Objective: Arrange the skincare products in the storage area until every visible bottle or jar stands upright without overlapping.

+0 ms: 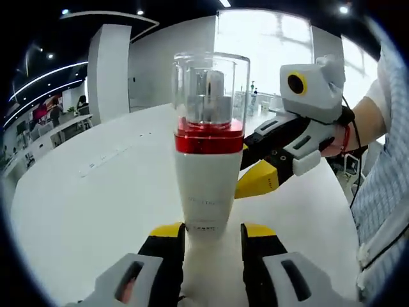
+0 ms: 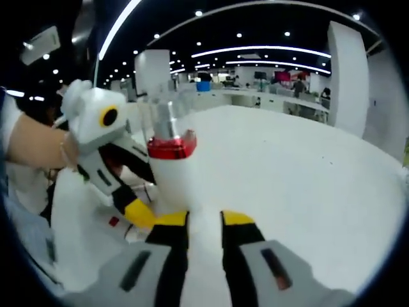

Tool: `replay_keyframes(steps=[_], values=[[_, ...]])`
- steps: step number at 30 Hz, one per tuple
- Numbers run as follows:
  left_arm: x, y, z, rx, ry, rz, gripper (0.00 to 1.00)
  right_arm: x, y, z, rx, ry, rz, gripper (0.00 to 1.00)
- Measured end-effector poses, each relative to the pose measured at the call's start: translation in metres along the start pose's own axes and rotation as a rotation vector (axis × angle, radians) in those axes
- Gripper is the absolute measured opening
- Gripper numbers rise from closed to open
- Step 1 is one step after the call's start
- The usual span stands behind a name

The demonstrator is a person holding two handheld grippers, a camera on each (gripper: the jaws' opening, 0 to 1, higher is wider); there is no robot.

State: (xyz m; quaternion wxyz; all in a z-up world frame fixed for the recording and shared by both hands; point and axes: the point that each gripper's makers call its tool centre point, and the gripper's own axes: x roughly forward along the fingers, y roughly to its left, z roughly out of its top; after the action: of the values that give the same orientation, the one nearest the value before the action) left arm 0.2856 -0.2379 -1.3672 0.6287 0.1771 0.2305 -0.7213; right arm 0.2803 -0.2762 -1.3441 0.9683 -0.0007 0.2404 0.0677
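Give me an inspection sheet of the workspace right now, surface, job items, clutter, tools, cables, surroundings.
Surface: white table, bare around the bottle.
Job's things: white bottle with red band and clear cap, upright.
Clutter: nothing seen.
Tools: left tool jaws flank the bottle base; contact unclear. Right tool jaws near the base; grip unclear.
Cables: black cable by the person's wrist.
Surroundings: open office, ceiling lights, white column, bright window.

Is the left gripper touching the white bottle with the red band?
Cannot tell. In the left gripper view the left gripper has its yellow-tipped jaws at each side of the white bottle base, but no plain contact or gap shows.
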Motion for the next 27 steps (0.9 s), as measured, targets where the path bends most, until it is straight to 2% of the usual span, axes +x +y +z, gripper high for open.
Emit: replay_keyframes(steps=[4,7,10,13,19,22,27], values=[[-0.005,0.002,-0.004,0.000,0.008,0.012,0.33,0.004,-0.005,0.002,0.016,-0.004,-0.015,0.17],[-0.007,0.005,-0.007,-0.002,0.016,0.020,0.26,-0.001,-0.003,0.008,0.095,-0.045,-0.015,0.17],[-0.007,0.011,-0.009,0.005,0.019,0.046,0.25,-0.009,0.005,0.012,0.146,-0.078,0.003,0.17],[-0.006,0.010,-0.008,0.009,0.017,0.052,0.23,-0.013,0.016,0.013,0.153,-0.090,0.014,0.18],[-0.005,0.009,-0.007,0.017,0.021,0.083,0.21,-0.005,0.029,0.020,0.148,-0.099,0.035,0.21],[-0.006,0.010,-0.005,-0.009,0.015,0.120,0.19,-0.003,0.026,0.020,0.114,-0.093,0.021,0.19],[-0.008,0.008,-0.002,-0.068,-0.015,0.185,0.15,-0.001,0.018,0.021,0.093,-0.092,0.045,0.19]])
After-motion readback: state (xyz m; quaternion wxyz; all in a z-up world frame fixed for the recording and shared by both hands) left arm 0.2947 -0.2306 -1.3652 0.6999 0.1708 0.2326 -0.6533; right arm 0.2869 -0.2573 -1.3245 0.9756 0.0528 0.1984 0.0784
